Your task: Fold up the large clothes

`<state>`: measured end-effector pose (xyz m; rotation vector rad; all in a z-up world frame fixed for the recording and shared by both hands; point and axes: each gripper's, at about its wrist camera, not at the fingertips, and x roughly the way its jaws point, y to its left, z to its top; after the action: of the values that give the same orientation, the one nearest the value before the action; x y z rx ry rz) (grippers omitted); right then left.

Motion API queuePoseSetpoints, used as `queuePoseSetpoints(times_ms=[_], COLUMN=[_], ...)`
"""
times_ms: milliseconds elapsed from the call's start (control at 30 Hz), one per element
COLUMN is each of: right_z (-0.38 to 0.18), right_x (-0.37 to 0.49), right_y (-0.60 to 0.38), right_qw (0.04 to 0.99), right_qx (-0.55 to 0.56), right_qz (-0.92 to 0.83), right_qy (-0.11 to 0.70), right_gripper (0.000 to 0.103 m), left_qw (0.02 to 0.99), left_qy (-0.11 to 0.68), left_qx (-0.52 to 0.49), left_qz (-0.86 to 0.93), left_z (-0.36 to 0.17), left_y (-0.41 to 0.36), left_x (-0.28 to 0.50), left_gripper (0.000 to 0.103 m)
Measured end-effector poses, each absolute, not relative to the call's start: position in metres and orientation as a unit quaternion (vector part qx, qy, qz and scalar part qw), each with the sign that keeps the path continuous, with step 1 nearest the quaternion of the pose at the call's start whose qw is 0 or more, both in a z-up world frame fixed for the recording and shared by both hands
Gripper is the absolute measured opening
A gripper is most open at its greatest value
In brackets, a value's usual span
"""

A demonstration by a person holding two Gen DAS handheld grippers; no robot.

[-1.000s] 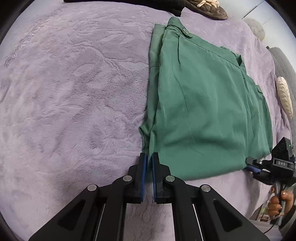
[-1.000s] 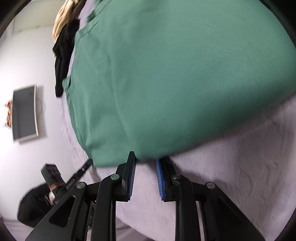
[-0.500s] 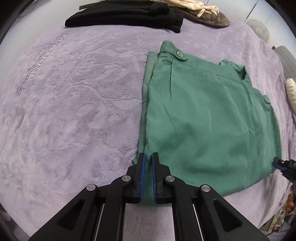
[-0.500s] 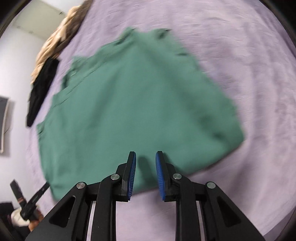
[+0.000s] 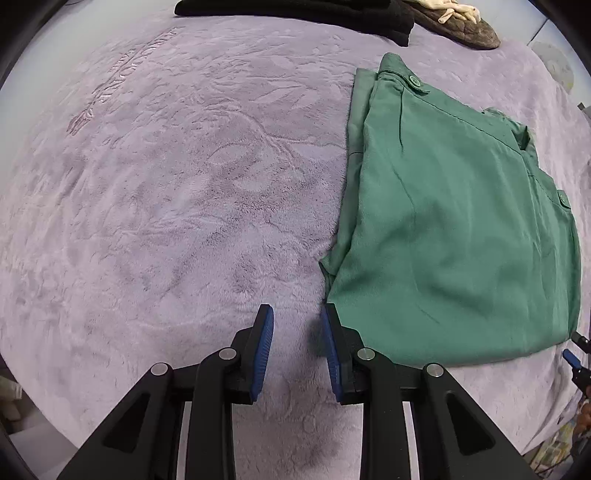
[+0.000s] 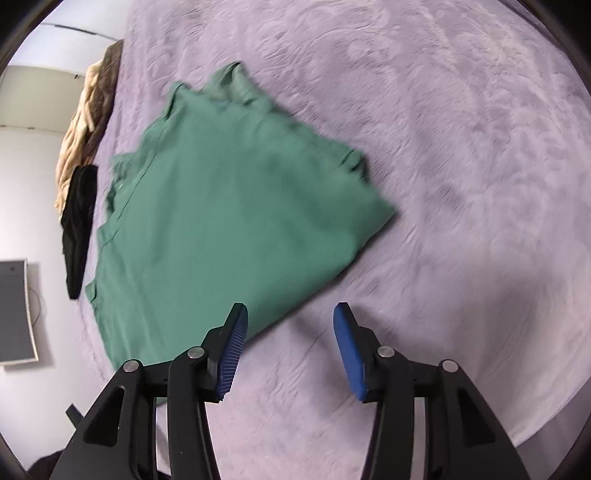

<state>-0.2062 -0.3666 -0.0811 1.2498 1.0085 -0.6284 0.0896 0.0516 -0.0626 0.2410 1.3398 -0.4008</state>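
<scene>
the left tongs (image 5: 297, 328) are opening, blue pads apart with only the purple bedspread (image 5: 166, 221) between them; the right-hand pad sits just beside the near corner of the green garment (image 5: 450, 236) without pinching it. the right tongs (image 6: 290, 325) are opening wider too, empty, with the left pad over the garment's near edge (image 6: 229, 236) and the other over bare cover. both point steeply down at the bed, which reads as letting go after laying a fold flat rather than reaching for a new grip.

the garment lies on the bedspread toward the right of the left wrist view, folded into a roughly square stack. a waistband with a button shows along its far edge, and a second layer peeks out along the left side, slightly out of line. the top surface is mostly smooth, with a few shallow creases. black clothing (image 5: 295, 11) and a brown and cream pile (image 5: 454, 22) sit at the far edge of the bed, well apart from it.
</scene>
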Motion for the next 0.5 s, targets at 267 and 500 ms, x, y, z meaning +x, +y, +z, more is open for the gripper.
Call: queuePoseSetpoints(times_ms=[267,500], right_z=[-0.076,-0.079], right_x=[-0.181,-0.167], right_y=[-0.314,-0.285], right_qw=[0.652,0.649], right_qx=[0.549,0.551], right_qz=[-0.22,-0.189], right_qy=[0.474,0.488], right_gripper=[0.062,0.064], left_qw=[0.749,0.766], left_qy=[0.618,0.597], left_qx=[0.135,0.149], left_qz=[-0.198,-0.185], left_z=[-0.051,-0.039], left_y=[0.041,0.045], left_x=[0.059,0.041], left_gripper=[0.029,0.102])
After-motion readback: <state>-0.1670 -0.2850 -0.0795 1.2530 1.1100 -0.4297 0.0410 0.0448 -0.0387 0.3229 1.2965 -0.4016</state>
